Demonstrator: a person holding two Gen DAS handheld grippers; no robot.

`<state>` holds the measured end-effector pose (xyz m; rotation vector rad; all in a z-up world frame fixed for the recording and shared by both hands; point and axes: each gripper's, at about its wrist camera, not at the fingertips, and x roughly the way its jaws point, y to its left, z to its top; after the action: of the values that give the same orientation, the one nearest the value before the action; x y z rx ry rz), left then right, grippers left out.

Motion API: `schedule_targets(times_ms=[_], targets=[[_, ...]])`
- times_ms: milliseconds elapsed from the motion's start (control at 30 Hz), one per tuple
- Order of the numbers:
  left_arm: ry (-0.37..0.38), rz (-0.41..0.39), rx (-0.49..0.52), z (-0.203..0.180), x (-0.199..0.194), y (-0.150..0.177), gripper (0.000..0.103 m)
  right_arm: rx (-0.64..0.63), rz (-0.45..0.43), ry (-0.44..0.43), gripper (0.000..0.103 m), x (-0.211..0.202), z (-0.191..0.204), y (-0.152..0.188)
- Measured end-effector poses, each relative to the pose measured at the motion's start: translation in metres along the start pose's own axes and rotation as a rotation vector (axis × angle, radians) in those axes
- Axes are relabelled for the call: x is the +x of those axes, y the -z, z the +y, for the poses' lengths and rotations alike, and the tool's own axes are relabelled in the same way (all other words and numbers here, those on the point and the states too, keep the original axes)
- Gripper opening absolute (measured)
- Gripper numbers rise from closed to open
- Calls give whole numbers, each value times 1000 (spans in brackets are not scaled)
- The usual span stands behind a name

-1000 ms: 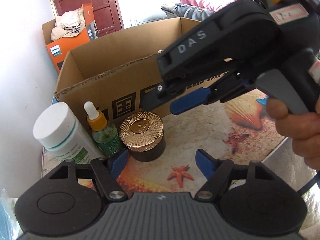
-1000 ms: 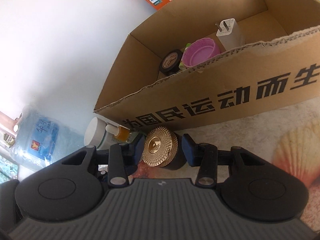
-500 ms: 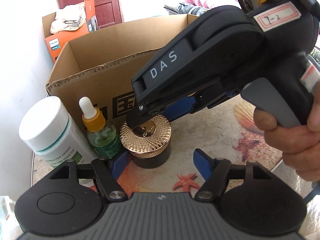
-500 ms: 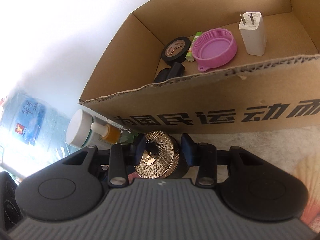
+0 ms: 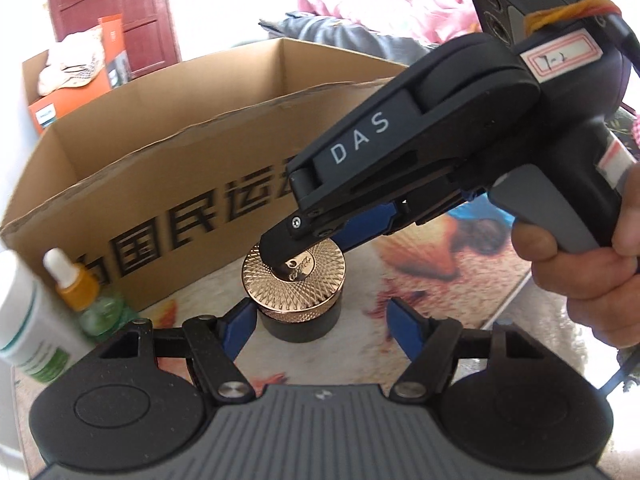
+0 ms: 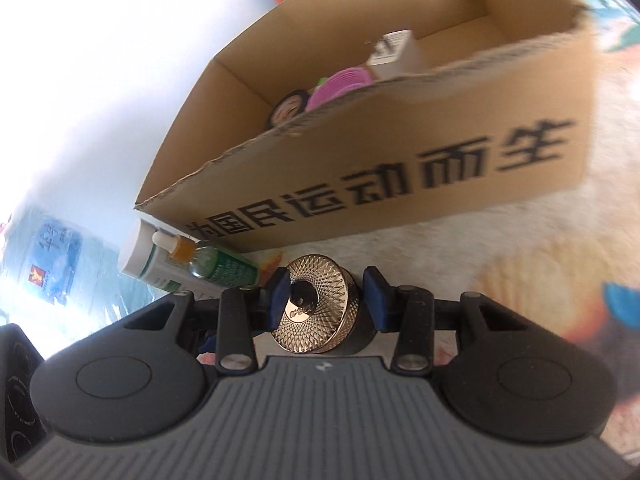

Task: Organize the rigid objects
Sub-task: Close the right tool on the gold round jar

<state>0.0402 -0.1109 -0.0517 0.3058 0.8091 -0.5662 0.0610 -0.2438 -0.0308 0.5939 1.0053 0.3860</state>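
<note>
A dark jar with a gold patterned lid (image 5: 294, 280) stands on the mat in front of the cardboard box (image 5: 160, 168). My right gripper (image 6: 326, 300) straddles the jar (image 6: 316, 312) from above; its blue pads sit close on both sides of the lid, with a small gap showing on the right. It also shows in the left wrist view (image 5: 304, 236), held by a hand. My left gripper (image 5: 318, 320) is open and empty, just in front of the jar. The box (image 6: 360, 184) holds a pink lid (image 6: 340, 84), a tape roll (image 6: 286, 108) and a white charger (image 6: 394, 52).
A white bottle with a green label (image 5: 24, 320) and a dropper bottle with an orange collar (image 5: 84, 296) stand left of the jar by the box. They also show in the right wrist view, the white bottle (image 6: 160, 256) and the dropper (image 6: 184, 250). An orange box (image 5: 72, 80) sits behind.
My right gripper has come down over the gold-lidded jar and its fingers now straddle the lid. My left gripper has shifted so the jar is centred ahead of it.
</note>
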Motion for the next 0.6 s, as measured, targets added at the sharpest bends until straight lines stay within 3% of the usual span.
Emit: schedule_targets(times_ms=[133,367,533,600], targets=[[31,1,26,-11,3,-2,71,56,-24,-5,40,-18,-18,7],[-21,16,48,-20,8,-6,68,93,-39,-30,41,-26,-27,14],[-45,46,52,-19,16,-9,56,82,-30,-16,41,-21,-25,14],[-47,48,47,-20,18,-9,56,81,-32,-15,41,-20,-25,14]])
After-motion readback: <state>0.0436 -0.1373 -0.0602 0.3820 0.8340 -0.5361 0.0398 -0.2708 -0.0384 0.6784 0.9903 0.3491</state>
